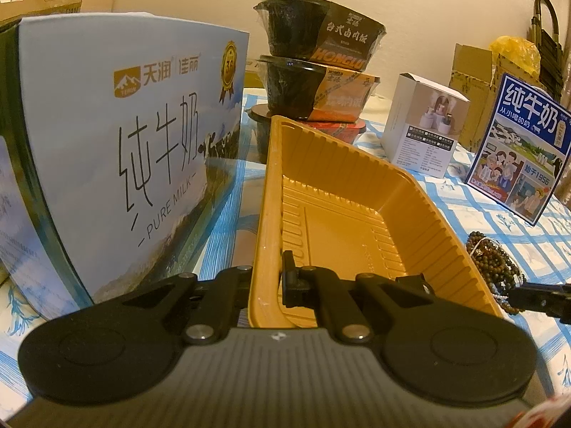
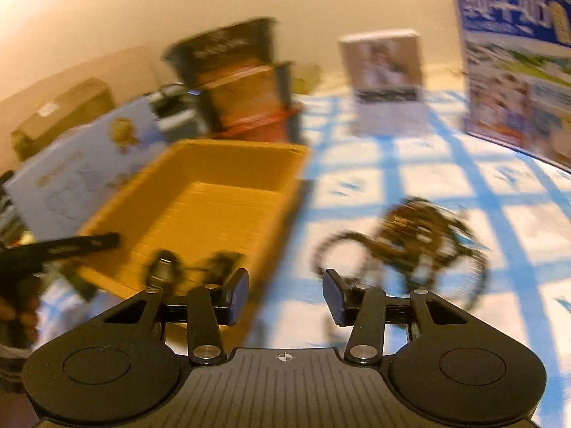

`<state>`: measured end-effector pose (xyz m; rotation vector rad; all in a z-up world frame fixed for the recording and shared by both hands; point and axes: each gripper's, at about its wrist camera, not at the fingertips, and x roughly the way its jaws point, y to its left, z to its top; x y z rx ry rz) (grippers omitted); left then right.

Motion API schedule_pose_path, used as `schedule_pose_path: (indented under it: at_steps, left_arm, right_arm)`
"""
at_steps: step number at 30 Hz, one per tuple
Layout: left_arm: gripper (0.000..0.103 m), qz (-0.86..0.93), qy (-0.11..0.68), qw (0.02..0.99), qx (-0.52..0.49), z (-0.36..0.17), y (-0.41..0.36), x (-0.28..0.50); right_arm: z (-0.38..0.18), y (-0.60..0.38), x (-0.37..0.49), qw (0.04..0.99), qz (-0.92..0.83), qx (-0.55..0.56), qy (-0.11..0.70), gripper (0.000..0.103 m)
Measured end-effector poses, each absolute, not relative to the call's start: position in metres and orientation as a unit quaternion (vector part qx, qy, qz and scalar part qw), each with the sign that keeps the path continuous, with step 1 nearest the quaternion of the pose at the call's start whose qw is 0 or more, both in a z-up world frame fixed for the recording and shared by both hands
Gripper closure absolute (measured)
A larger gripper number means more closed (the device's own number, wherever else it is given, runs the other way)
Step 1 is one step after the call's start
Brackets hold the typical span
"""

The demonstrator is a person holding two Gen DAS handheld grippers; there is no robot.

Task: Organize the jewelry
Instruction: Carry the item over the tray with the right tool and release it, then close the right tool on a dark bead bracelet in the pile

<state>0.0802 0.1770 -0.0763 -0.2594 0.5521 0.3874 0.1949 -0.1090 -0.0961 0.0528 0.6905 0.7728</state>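
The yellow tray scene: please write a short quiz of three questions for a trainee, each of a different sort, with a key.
1. True or false: the left gripper is shut on the near wall of the yellow tray.
2. Where does the pile of bead bracelets lie? A) inside the tray B) on the checked tablecloth beside the tray C) on the milk carton
3. Fill in: the jaws of the right gripper stand ____, with nothing between them.

Key: 1 true; 2 B; 3 open
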Motion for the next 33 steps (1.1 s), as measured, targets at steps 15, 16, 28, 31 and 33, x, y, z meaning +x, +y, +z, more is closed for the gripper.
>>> schedule_pose_path:
  at_steps: [15,16,28,31,33]
  left_arm:
    - [0.099,0.191,0.268,0.936,-0.122,-0.073,0.177,0.082]
    - [0.099,0.191,0.268,0.936,-0.122,-0.073,0.177,0.082]
    - [0.099,0.189,0.266,0.937,-0.123,-0.07,0.182,0.088]
    - [0.099,0.189,0.266,0.937,-0.122,-0.071,0.182,0.088]
    - [0.099,0.189,0.266,0.937,-0.123,-0.071,0.182,0.088]
  right_arm:
    - [-0.117,-0.094,0.247,0.879,0.296,0.039,0.371,0.09]
    - [-0.118,-0.091,0.25,0.879,0.293,0.037,0.375,0.09]
    - [-0.129,-0.082,0.27,0.876,0.266,0.049,0.4,0.095]
    - [-0.124,-0.084,0.267,0.88,0.273,0.053,0.385,0.097]
    - [-0.117,-0.089,0.262,0.882,0.279,0.067,0.372,0.097]
